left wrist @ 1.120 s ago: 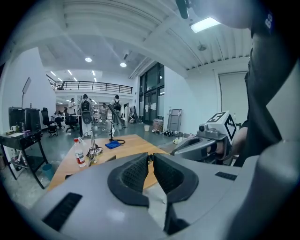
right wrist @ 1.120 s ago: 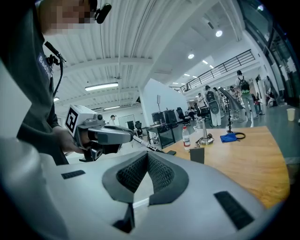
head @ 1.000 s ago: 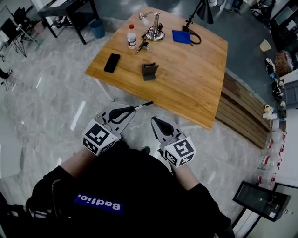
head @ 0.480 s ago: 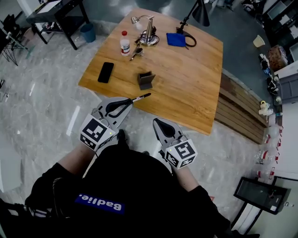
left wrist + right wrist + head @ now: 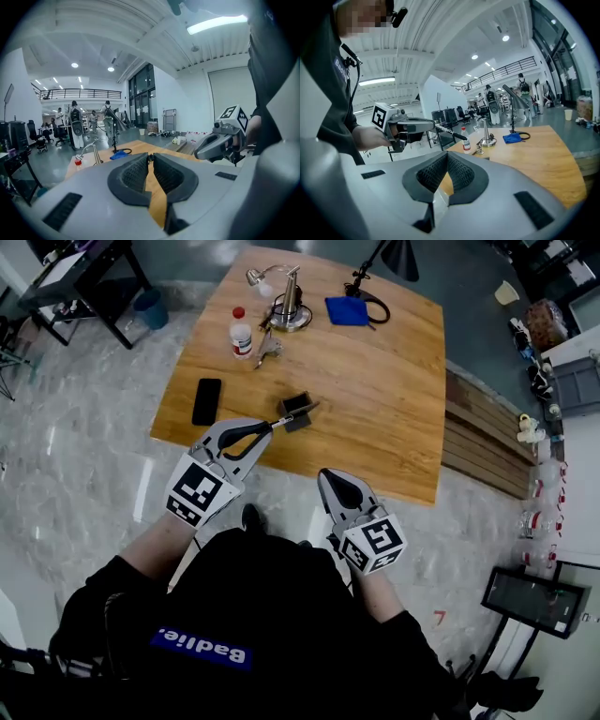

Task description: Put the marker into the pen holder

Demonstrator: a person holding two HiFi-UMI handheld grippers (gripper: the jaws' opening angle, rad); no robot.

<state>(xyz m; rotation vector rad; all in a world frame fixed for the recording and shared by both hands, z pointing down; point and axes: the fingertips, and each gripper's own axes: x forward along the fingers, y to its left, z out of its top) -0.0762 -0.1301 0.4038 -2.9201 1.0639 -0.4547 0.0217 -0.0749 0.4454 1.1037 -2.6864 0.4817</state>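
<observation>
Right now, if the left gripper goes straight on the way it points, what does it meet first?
Probably the pen holder: the marker held in the left gripper leads, and its tip overlaps the holder in the head view. Height above it is unclear.

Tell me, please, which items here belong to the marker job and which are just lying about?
Job: marker, left hand-held gripper clamping it, pen holder.
Lying about: smartphone, plastic bottle, keys, blue cloth, chrome desk lamp.
</observation>
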